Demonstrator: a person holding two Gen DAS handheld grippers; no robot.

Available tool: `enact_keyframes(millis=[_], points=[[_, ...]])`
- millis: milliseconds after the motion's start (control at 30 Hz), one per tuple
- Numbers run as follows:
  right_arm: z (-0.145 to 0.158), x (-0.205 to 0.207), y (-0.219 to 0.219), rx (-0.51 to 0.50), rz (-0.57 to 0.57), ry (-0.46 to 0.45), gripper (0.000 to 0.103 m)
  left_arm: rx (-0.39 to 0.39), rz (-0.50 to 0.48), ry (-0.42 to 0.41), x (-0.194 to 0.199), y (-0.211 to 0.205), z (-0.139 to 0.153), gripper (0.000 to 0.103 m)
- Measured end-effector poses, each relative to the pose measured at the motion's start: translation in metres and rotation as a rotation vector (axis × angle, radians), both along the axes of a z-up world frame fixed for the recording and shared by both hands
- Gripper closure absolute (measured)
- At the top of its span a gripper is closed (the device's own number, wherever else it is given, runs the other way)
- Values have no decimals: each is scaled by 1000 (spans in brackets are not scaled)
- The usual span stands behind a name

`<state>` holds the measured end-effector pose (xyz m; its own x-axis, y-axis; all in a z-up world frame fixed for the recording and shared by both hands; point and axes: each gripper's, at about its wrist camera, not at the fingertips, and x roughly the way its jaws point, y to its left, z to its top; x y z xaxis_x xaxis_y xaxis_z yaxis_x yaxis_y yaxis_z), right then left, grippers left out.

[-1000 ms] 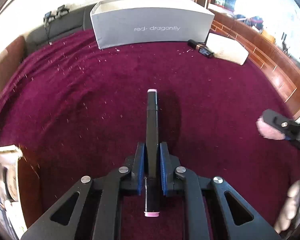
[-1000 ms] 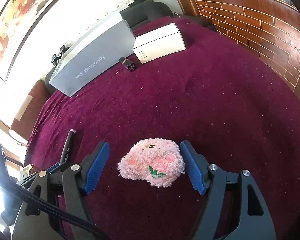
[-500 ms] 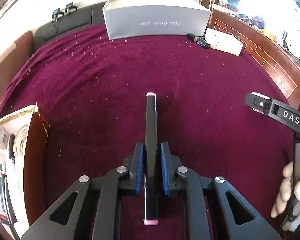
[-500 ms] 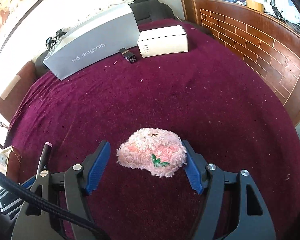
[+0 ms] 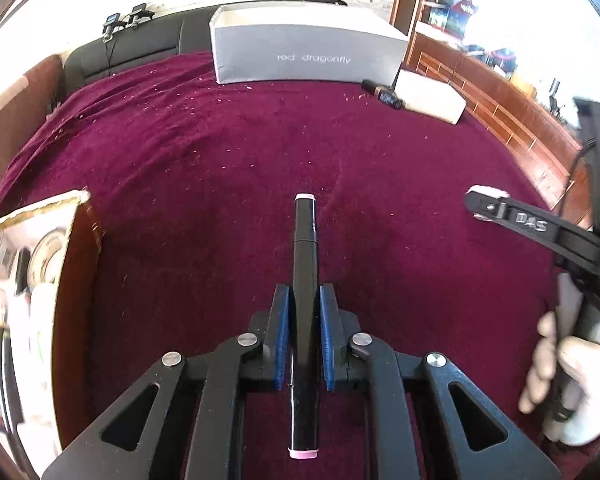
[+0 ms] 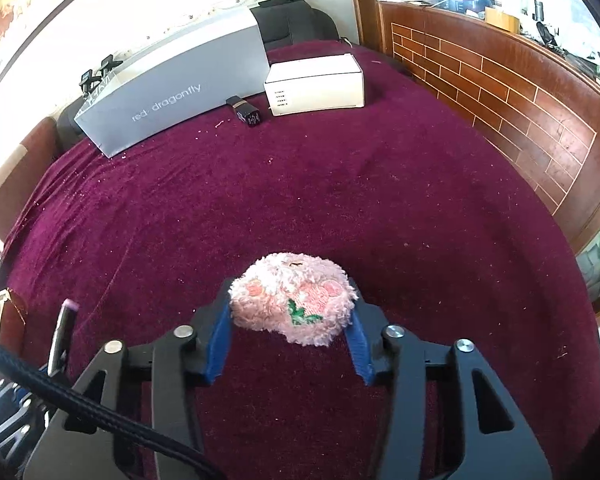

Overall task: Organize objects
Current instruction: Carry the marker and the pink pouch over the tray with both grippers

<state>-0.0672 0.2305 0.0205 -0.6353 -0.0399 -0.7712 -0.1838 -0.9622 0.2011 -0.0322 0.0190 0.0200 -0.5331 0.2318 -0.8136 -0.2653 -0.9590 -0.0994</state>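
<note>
My left gripper (image 5: 303,300) is shut on a black marker with pink end caps (image 5: 305,248), held lengthwise above the maroon cloth (image 5: 220,168). My right gripper (image 6: 290,312) is shut on a fluffy pink plush pad (image 6: 292,296) with embroidered pink shapes and a green leaf, lifted over the cloth. The right gripper also shows in the left wrist view (image 5: 488,208) at the right, with a gloved hand behind it. The marker's tip shows in the right wrist view (image 6: 64,324) at the lower left.
A grey "red dragonfly" box (image 5: 308,56) stands at the far edge, with a white box (image 6: 316,84) and a small black bottle (image 6: 248,114) beside it. An open cardboard box (image 5: 32,280) with items sits at the left. A brick-pattern wall (image 6: 520,120) runs along the right.
The right gripper closed on the plush pad and lifted it. The left gripper, still holding the marker, pulled back and left; the cardboard box came into view.
</note>
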Motion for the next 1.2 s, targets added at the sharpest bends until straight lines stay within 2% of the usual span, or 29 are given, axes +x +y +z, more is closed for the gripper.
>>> enact_keyframes(millis=[200, 333, 567, 700, 867, 1000, 1200], points=[[3, 4, 2, -17, 1, 27, 62, 103, 21, 31, 33, -42, 27, 92], [6, 16, 3, -59, -1, 26, 63, 138, 27, 73, 54, -70, 45, 92], [35, 52, -17, -102, 55, 61, 62, 221, 79, 86, 78, -122, 56, 91], [57, 69, -46, -126, 132, 95, 62, 237, 125, 97, 94, -151, 56, 91], [75, 86, -96, -173, 267, 107, 62, 220, 179, 116, 114, -184, 53, 91], [78, 94, -147, -223, 397, 87, 62, 207, 218, 113, 128, -207, 46, 91], [66, 102, -219, -288, 564, 13, 61, 215, 265, 67, 135, -229, 23, 91]])
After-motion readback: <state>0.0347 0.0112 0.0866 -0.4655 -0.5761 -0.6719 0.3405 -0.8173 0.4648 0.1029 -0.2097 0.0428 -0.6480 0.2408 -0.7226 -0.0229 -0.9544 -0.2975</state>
